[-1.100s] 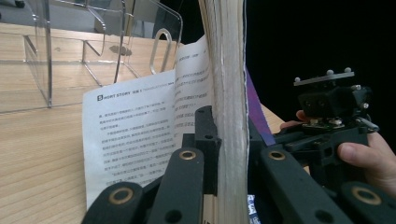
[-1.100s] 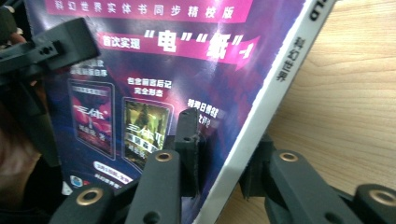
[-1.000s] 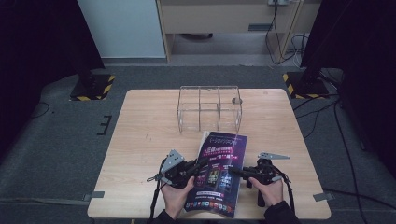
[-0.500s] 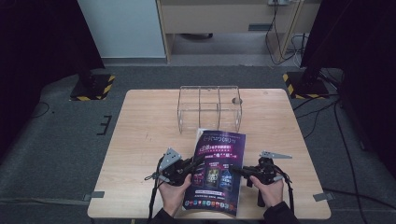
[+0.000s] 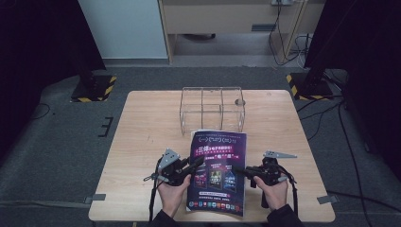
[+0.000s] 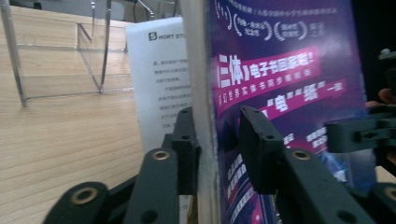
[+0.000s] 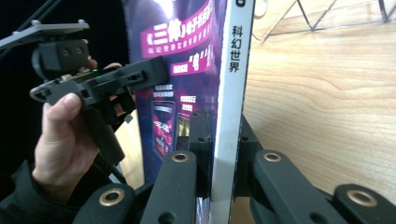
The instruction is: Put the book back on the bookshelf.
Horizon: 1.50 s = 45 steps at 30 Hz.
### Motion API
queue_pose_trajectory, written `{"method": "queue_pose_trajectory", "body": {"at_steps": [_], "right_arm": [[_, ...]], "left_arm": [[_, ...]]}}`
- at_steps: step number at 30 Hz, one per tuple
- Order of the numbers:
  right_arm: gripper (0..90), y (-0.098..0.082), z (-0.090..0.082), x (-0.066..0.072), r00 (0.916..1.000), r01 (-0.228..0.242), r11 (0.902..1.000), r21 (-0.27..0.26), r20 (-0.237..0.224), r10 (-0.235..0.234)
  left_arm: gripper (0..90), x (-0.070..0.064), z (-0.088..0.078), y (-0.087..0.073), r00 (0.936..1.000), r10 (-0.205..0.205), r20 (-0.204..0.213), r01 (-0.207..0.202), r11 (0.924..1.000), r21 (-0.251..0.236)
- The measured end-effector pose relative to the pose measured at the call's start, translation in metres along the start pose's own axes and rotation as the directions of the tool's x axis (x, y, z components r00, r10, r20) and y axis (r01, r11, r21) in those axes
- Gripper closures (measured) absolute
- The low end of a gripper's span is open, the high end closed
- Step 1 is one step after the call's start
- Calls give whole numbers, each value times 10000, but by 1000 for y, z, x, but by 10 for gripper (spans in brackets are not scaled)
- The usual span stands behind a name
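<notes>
A magazine (image 5: 218, 170) with a purple cover lies near the table's front edge, between the two grippers. My left gripper (image 5: 198, 163) reaches its left edge. In the left gripper view its jaws (image 6: 219, 135) have just been opening: they straddle the magazine (image 6: 280, 70), one pad against the pages, the other standing off the cover. My right gripper (image 5: 239, 170) is shut on the magazine's right side. In the right gripper view the pads of that gripper (image 7: 224, 135) press on both sides of the white spine (image 7: 236, 70).
A clear acrylic divider rack (image 5: 213, 111) stands just behind the magazine at mid-table. The wooden table (image 5: 151, 123) has bare room left and right. Striped stand bases (image 5: 94, 90) sit on the floor beyond the far corners.
The magazine has swung from a tilt to lie squarer to the table edge. The left gripper's jaws have parted from it. Both hands stayed about where they were.
</notes>
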State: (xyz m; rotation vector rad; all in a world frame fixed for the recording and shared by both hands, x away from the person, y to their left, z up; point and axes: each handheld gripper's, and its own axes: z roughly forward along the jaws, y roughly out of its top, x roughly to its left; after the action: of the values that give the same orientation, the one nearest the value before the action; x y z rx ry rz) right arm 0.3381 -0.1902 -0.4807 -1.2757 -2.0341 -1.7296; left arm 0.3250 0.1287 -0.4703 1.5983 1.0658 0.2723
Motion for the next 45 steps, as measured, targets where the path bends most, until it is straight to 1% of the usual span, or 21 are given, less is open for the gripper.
{"method": "queue_pose_trajectory", "body": {"at_steps": [2,4,5,8,11,12,14,15,17,20,24,27,29,32,33,38,39,42,45], "right_arm": [[829,2,-1,3,10000,55,10000,1,-71,-55],[829,3,-2,5,9997,175,9998,-38,-155,-175],[829,4,-2,6,9997,155,9999,-25,-198,-156],[829,7,-4,11,9989,293,9995,-84,-358,-295],[829,10,-6,16,9982,431,9989,-191,-408,-439],[829,11,-7,18,9982,386,9990,-234,-454,-397],[829,14,-9,21,9981,481,9982,-364,-372,-495],[829,15,-10,21,9982,460,9980,-426,-355,-475],[829,19,-14,21,9983,499,9966,-660,-276,-518],[829,26,-23,22,9982,580,9931,-1020,-111,-594],[829,35,-31,25,9966,828,9863,-1424,164,-813],[829,41,-37,26,9953,950,9807,-1708,361,-902],[829,44,-40,25,9941,1030,9772,-1857,532,-947],[829,49,-44,25,9926,1100,9719,-2081,737,-966],[828,50,-45,25,9921,1127,9707,-2122,772,-983],[828,61,-48,27,9856,1433,9628,-2291,1214,-1178],[828,63,-49,27,9848,1473,9609,-2346,1255,-1203],[828,68,-50,28,9836,1518,9561,-2507,1335,-1211],[828,74,-53,29,9826,1558,9504,-2693,1406,-1212]], "left_arm": [[599,2,0,0,10000,-5,-76,5,10000,58],[558,4,-1,1,9999,79,-149,-77,9999,82],[536,5,-2,1,9997,102,-243,-100,9999,66],[492,6,-3,1,9990,178,-401,-175,9998,57],[446,9,-7,2,9978,305,-591,-309,9995,-68],[434,10,-8,2,9976,315,-615,-322,9994,-92],[421,11,-11,3,9969,332,-716,-345,9993,-172],[414,12,-12,4,9969,278,-742,-292,9994,-176],[403,15,-15,4,9959,293,-860,-311,9993,-187],[391,20,-18,5,9946,275,-1005,-290,9995,-130],[382,26,-22,4,9915,259,-1272,-270,9996,-74],[373,30,-26,3,9881,364,-1497,-363,9993,32],[367,35,-30,1,9844,452,-1698,-436,9990,128],[357,43,-35,-3,9795,465,-1957,-424,9988,251],[354,46,-37,-5,9762,485,-2113,-426,9986,324],[341,59,-45,-12,9660,532,-2530,-396,9975,586],[337,60,-46,-13,9647,536,-2578,-390,9973,616],[328,66,-48,-16,9578,559,-2820,-367,9967,730],[314,71,-48,-19,9484,715,-3088,-437,9944,961]]}}
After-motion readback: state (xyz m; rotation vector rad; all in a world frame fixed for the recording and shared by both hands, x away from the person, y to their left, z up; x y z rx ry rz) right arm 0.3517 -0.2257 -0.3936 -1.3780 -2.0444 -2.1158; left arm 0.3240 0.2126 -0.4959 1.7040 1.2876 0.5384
